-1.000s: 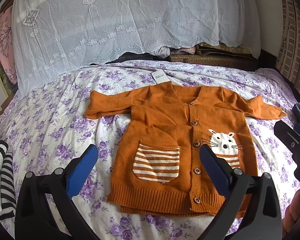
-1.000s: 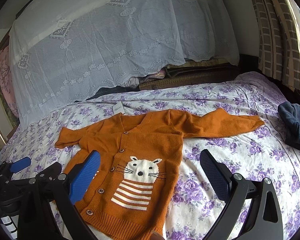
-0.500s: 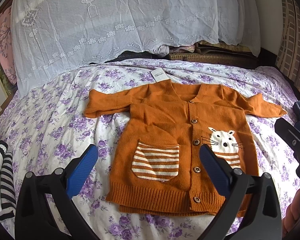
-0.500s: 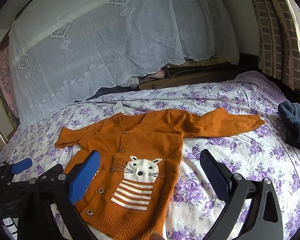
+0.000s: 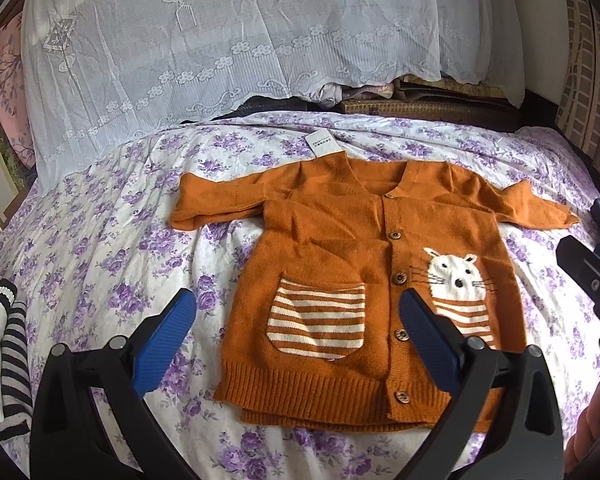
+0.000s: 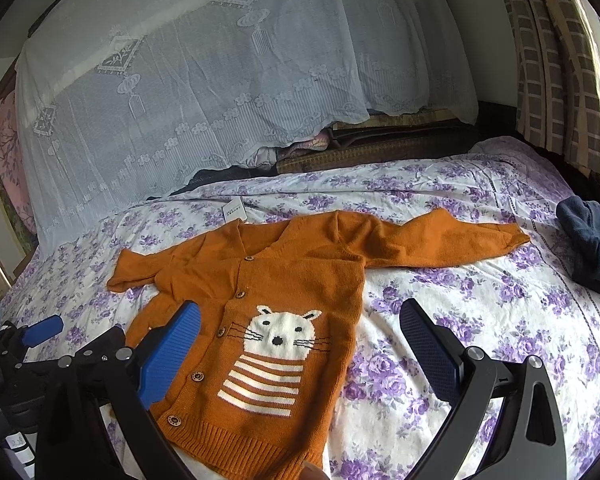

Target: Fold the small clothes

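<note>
Left wrist view: cardigan (image 5: 340, 248) flat on bed (image 5: 100, 240), buttoned
left gripper (image 5: 298, 320): released, holding nothing
right gripper (image 6: 300, 332): released, above cardigan

No readable text anywhere (print on the white tag (image 5: 321, 143) at the cardigan (image 5: 364, 280) collar too small)

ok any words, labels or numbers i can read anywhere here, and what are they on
No text is legible.
White paper hang tag at the collar of the orange knitted cat cardigan: printed lines, too small and blurred to read.
Cardigan front: only a cat face and stripes, no lettering.
</note>
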The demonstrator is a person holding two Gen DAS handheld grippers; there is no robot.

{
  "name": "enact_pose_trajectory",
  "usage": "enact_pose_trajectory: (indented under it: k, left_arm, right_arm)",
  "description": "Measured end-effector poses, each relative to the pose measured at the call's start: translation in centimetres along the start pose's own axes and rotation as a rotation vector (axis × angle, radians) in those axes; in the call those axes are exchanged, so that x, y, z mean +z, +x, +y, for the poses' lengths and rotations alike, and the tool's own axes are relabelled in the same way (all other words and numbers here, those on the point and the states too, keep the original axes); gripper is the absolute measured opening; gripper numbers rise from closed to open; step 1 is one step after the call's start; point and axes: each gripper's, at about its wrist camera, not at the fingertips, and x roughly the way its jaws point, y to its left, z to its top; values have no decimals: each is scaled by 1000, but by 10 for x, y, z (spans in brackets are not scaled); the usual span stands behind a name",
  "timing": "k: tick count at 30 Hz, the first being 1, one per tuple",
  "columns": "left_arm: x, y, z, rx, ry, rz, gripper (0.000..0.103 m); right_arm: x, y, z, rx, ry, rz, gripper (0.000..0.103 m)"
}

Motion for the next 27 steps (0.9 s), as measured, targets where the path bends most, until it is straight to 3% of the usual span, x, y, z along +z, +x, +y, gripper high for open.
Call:
enact_pose_trajectory:
  k: [3, 11, 16, 23, 27]
  left_arm:
    - [-5, 13, 7, -6, 9, 34, 99]
    - [-26, 73, 51, -192, -16, 236, 99]
    - [-32, 96, 75, -309, -110, 328, 99]
    - [-34, 111, 99, -445, -209, 384, 99]
    - [-33, 105, 90, -564, -192, 385, 98]
  right_arm:
    - [-8, 8, -4, 13, 17, 34, 100]
    - [-50, 40, -39, 121, 152, 226, 100]
    - [-66, 41, -55, 183, 227, 285, 100]
    - [-80, 42, -70, 317, 336, 353, 100]
    - [-81, 49, -64, 425, 389, 403, 100]
